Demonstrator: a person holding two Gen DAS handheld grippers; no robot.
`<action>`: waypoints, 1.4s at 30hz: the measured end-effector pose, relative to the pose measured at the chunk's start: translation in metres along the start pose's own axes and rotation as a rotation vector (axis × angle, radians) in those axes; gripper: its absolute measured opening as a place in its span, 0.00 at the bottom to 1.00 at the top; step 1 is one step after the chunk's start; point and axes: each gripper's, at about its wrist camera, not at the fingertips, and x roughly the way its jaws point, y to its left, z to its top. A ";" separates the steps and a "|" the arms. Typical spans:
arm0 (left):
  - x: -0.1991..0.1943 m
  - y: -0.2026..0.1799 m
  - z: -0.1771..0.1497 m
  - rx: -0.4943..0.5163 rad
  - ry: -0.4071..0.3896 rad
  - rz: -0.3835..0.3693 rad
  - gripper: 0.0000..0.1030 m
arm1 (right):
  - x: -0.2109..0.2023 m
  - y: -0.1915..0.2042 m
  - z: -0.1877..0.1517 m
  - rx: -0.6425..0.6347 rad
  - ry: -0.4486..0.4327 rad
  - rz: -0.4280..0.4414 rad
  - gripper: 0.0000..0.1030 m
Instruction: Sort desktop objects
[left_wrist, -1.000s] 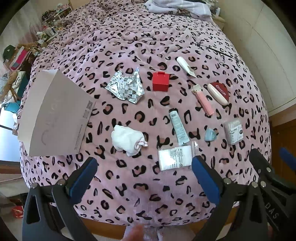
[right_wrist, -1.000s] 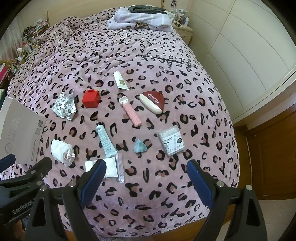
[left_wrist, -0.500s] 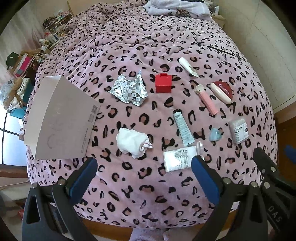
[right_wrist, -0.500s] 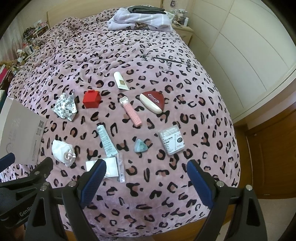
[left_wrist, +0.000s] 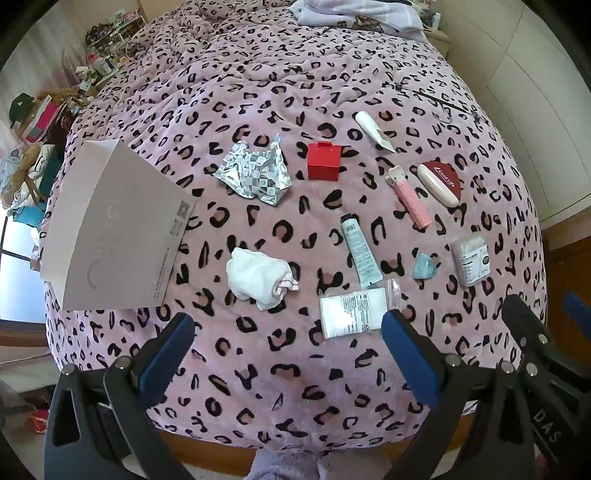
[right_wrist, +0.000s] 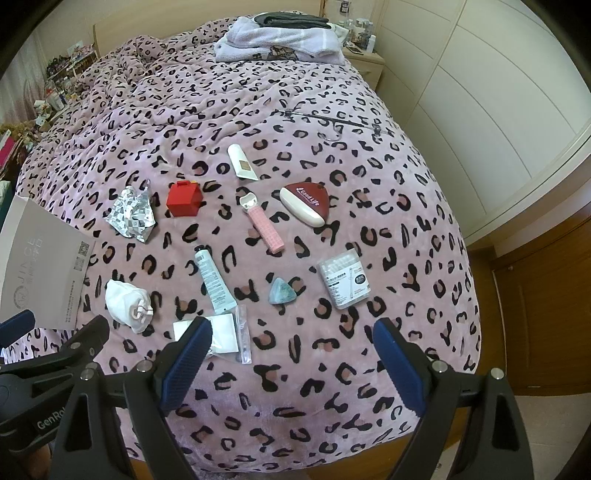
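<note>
The small things lie spread over the pink leopard-print bed cover (left_wrist: 258, 92), and the red plastic house-shaped box (left_wrist: 324, 161) serves as the landmark. Left of it sits a crumpled silver foil wrapper (left_wrist: 255, 173); further left, a flat grey cardboard box (left_wrist: 110, 229). Toward the cameras from the red box lie a pale green tube (left_wrist: 360, 251), its long axis running near to far, a balled white cloth (left_wrist: 258, 277) and a clear zip bag with a white printed sachet (left_wrist: 354, 312). Right of the red box are a pink-handled razor (right_wrist: 262, 223), a red-and-white wedge case (right_wrist: 304, 203), a teal triangular piece (right_wrist: 281, 291) and a clear box of cotton swabs (right_wrist: 343, 278); beyond it, a white tube (right_wrist: 242, 162).

Both hand-held grippers hover at the near bed edge, spread wide and holding nothing. The left hand-held gripper (left_wrist: 288, 354) is nearer the cloth and sachet bag; the right hand-held gripper (right_wrist: 291, 365) is nearer the swab box and teal piece. No sorted groups are evident. The right gripper's left finger (right_wrist: 186, 363) covers part of the sachet bag; the sachet print is unreadable.
</note>
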 end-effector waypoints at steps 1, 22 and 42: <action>0.004 0.003 0.002 0.001 -0.002 -0.001 0.99 | 0.001 -0.001 -0.001 -0.002 -0.001 -0.002 0.89; -0.010 0.016 -0.007 -0.007 -0.007 -0.014 0.98 | 0.004 -0.001 -0.003 0.001 -0.003 0.003 0.89; 0.006 0.055 0.005 -0.005 0.001 -0.020 0.98 | 0.004 -0.005 -0.004 0.003 -0.002 0.005 0.89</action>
